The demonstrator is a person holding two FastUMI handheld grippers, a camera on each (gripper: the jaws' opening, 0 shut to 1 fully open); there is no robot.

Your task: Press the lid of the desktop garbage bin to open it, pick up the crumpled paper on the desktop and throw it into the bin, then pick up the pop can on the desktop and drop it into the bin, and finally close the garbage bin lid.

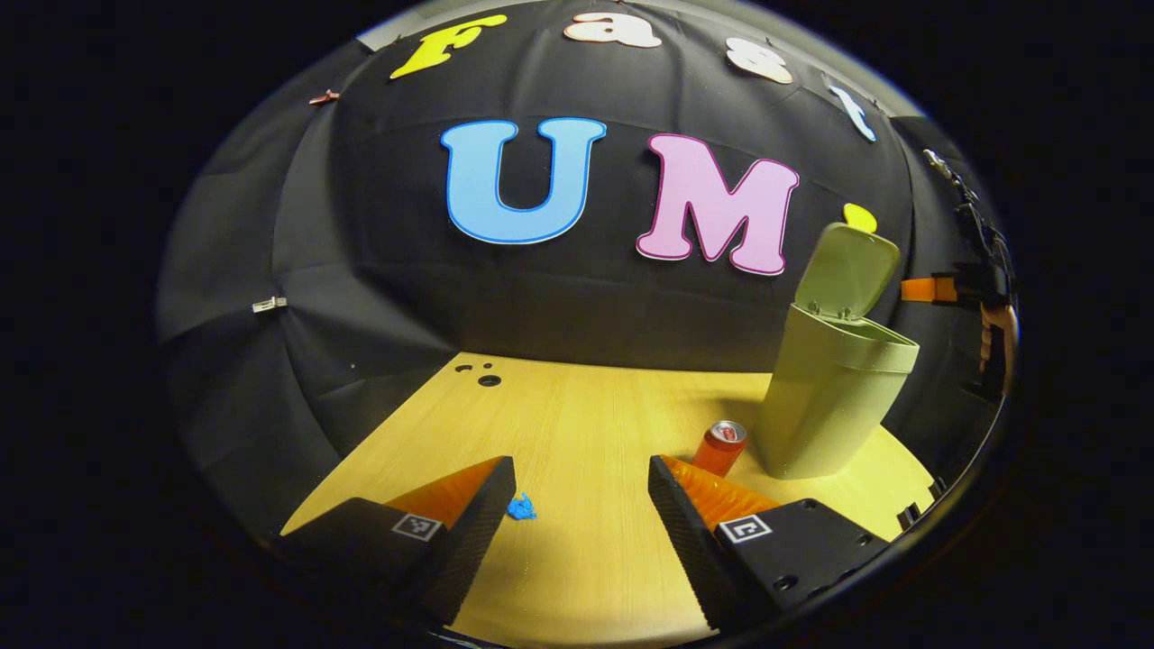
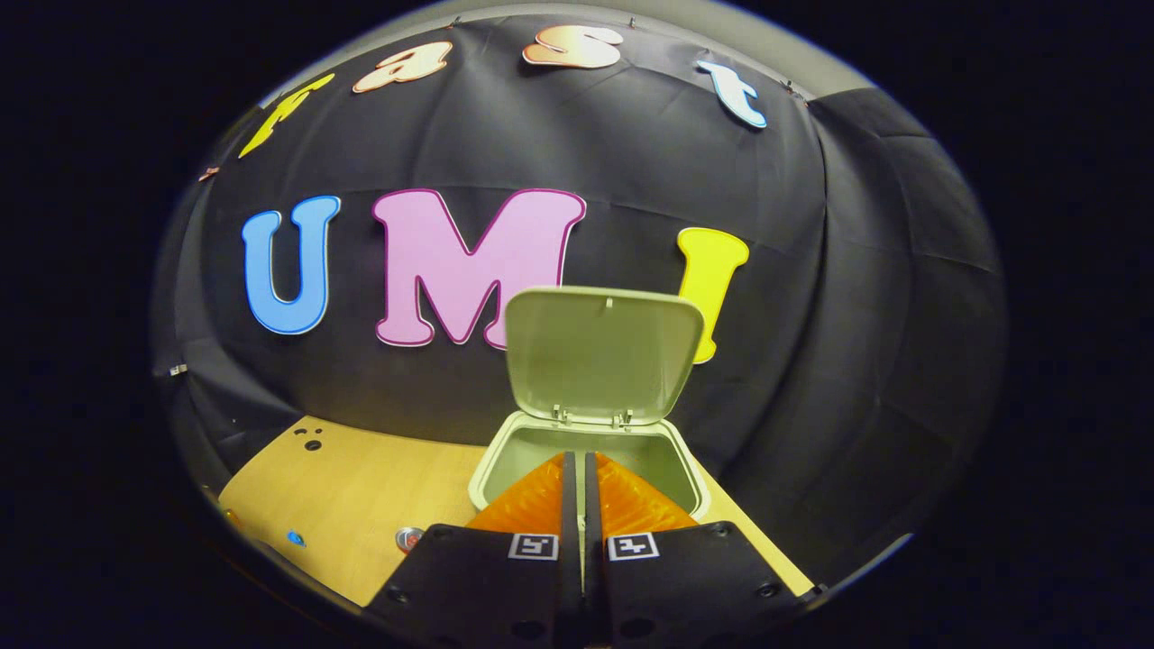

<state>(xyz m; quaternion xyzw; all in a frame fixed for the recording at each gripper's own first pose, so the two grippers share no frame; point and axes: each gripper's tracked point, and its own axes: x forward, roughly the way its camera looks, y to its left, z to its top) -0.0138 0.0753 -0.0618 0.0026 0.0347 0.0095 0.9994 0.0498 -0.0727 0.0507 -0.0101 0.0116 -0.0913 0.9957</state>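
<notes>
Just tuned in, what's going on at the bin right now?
The garbage bin stands on the wooden desktop with its lid flipped up. The right gripper hangs just in front of the open mouth, fingers together with nothing seen between them. The left gripper is open, low over the desktop, with the pop can upright beside the bin just ahead. A small blue scrap lies between its fingers.

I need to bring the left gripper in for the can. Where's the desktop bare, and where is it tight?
Bare wood runs from the blue scrap back to the holes at the far edge. It is tight on the right: the can stands close beside the open bin.
</notes>
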